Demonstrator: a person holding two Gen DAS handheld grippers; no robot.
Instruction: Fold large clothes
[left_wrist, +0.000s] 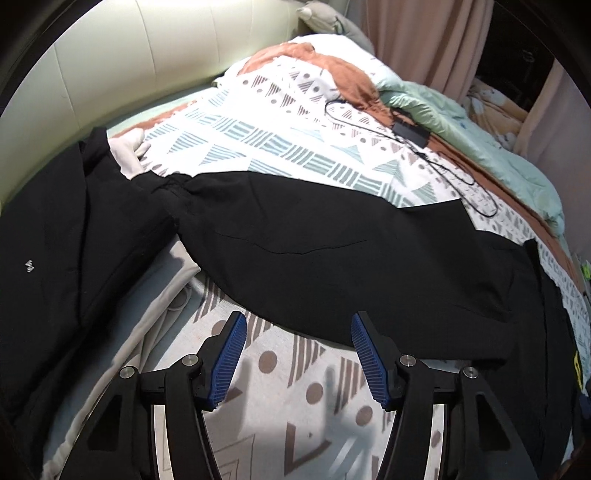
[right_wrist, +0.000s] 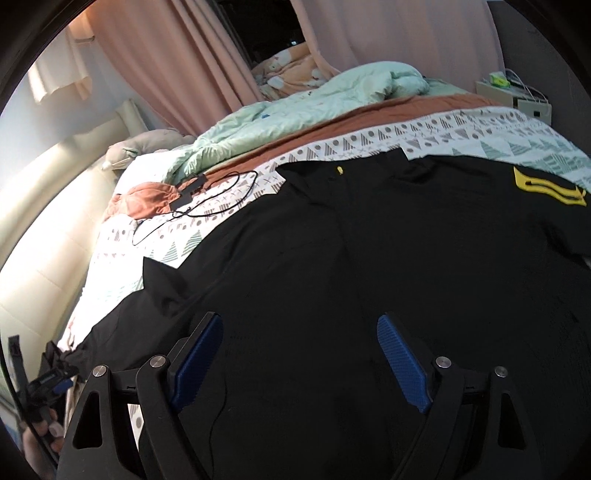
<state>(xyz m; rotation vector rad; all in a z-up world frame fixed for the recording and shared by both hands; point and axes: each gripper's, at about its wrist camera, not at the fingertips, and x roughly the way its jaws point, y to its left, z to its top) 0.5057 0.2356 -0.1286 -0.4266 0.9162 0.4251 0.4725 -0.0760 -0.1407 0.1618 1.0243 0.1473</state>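
Observation:
A large black garment (left_wrist: 314, 251) lies spread flat across the patterned bedsheet (left_wrist: 288, 384); its long sleeve runs across the left wrist view, with a gathered cuff near the left. My left gripper (left_wrist: 299, 321) hovers open just short of the sleeve's near edge, blue pads (left_wrist: 231, 354) apart, nothing between them. In the right wrist view the garment's body (right_wrist: 351, 258) fills the frame, with a yellow emblem (right_wrist: 550, 184) at the right. My right gripper (right_wrist: 301, 325) stands open above the black cloth, pads clear of it.
Another black garment (left_wrist: 66, 229) with a small white logo lies on pale clothes (left_wrist: 162, 280) at the left. A black charger and cable (left_wrist: 410, 133) rest on the sheet. A mint duvet (right_wrist: 295, 107), a cream headboard (left_wrist: 129, 55) and pink curtains (right_wrist: 177, 62) border the bed. A bedside cabinet (right_wrist: 517, 96) stands far right.

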